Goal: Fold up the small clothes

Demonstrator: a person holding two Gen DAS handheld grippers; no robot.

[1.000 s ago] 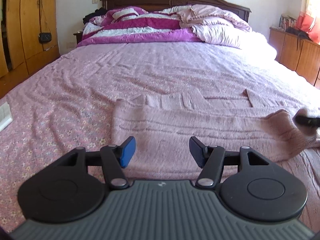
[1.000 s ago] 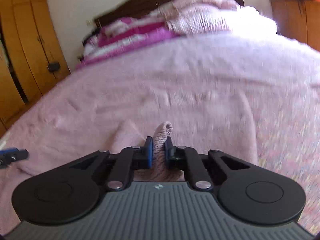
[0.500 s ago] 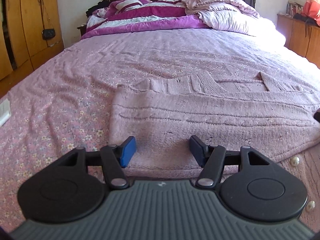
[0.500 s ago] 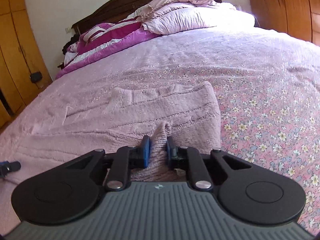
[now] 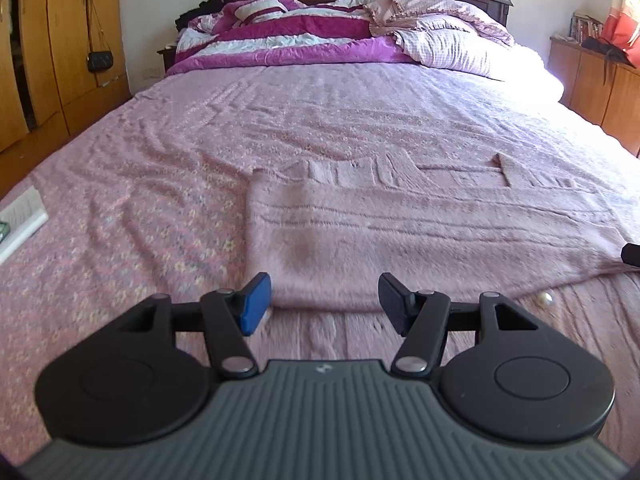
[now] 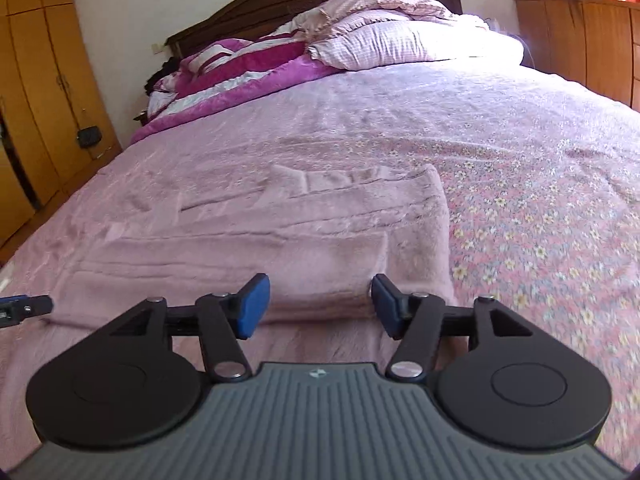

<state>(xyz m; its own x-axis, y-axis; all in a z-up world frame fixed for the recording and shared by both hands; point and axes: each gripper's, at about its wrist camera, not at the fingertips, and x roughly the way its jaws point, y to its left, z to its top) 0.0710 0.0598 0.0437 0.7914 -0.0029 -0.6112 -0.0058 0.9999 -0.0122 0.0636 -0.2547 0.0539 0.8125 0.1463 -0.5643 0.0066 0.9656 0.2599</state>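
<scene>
A: Where do we find the sweater (image 5: 400,232)?
B: Flat on the bed (image 5: 160,208), folded once, its near fold just ahead of both of our tools. Beyond the sweater the quilt (image 5: 288,40) is heaped at the headboard.
A: And our left hand-held gripper (image 5: 320,304)?
B: Jaws well apart, nothing between the pads; the sweater's edge lies just past them.
A: The right hand-held gripper (image 6: 318,306)?
B: Its jaws have just been opening, and now stand apart with no knit pinched; the fold lies loose beyond the pads.
A: That pale bead (image 5: 545,300) beside the sweater's near edge?
B: Probably a button, though the blur leaves us unsure.
</scene>
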